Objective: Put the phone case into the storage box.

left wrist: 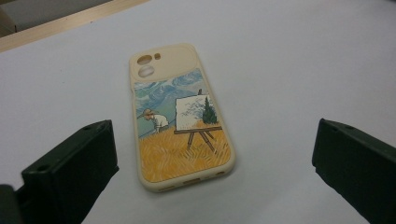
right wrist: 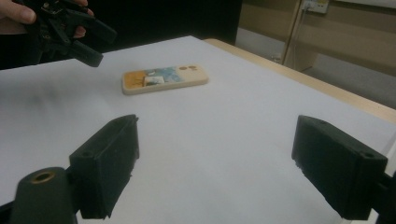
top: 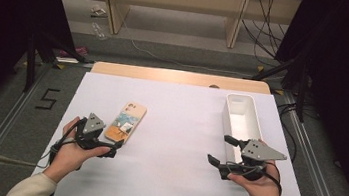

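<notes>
The cream rubbery phone case with a painted wheat field (left wrist: 180, 126) lies lengthwise just ahead of the wide-open left gripper (left wrist: 212, 154); the right gripper (top: 225, 153), jaws apart, holds nothing.

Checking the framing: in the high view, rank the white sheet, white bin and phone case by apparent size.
1. white sheet
2. white bin
3. phone case

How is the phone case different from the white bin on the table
The phone case is flat, cream-edged and printed with a painter in a wheat field; the white bin is plain, with raised walls and an open top. The phone case lies by the left gripper, the white bin by the right gripper. Both rest on the white table, and neither is held.
</notes>
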Motion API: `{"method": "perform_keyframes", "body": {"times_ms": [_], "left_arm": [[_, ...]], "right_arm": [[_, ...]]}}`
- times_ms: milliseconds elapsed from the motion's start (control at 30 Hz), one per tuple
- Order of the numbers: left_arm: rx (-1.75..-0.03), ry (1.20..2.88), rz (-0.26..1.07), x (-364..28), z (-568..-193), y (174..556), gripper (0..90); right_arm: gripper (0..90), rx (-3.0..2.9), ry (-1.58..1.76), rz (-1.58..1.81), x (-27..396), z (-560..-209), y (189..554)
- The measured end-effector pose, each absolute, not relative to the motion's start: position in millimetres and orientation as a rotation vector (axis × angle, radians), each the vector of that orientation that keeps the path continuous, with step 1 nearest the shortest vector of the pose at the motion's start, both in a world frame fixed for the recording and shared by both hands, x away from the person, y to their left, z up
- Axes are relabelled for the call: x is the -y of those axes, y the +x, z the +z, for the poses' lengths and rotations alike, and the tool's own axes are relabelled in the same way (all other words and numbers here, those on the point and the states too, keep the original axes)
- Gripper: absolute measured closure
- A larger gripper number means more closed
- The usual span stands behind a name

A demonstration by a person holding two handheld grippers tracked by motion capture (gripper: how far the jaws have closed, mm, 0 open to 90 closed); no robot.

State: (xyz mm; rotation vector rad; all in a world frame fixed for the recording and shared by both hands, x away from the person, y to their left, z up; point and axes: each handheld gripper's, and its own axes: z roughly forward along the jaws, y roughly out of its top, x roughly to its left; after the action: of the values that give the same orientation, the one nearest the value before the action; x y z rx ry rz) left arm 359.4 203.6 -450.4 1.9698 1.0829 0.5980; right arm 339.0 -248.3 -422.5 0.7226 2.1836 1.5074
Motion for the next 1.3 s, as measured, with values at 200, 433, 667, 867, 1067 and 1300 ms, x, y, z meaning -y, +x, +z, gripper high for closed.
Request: {"method": "perform_keyframes", "body": {"times_ms": [200,433,667,867,1067,1300], "left_arm": [[-1.100,1.980,0.597,-203,-451,360,0.0],[-1.140,2.004,0.581,-199,-451,365,0.0],[-1.239,2.040,0.543,-192,-452,389,0.8],[-1.308,2.062,0.497,-186,-456,412,0.8],[-1.358,2.089,0.466,-177,-461,430,0.9],[-1.413,2.127,0.417,-174,-472,445,1.5]], "right_arm": [[15.8,-2.181,0.723,1.508,248,-422,339],[15.8,-2.181,0.726,1.501,247,-422,339],[15.8,-2.178,0.728,1.500,246,-422,340],[15.8,-2.176,0.729,1.500,246,-422,340],[15.8,-2.176,0.730,1.500,246,-422,340],[15.7,-2.176,0.728,1.503,246,-422,340]]}}
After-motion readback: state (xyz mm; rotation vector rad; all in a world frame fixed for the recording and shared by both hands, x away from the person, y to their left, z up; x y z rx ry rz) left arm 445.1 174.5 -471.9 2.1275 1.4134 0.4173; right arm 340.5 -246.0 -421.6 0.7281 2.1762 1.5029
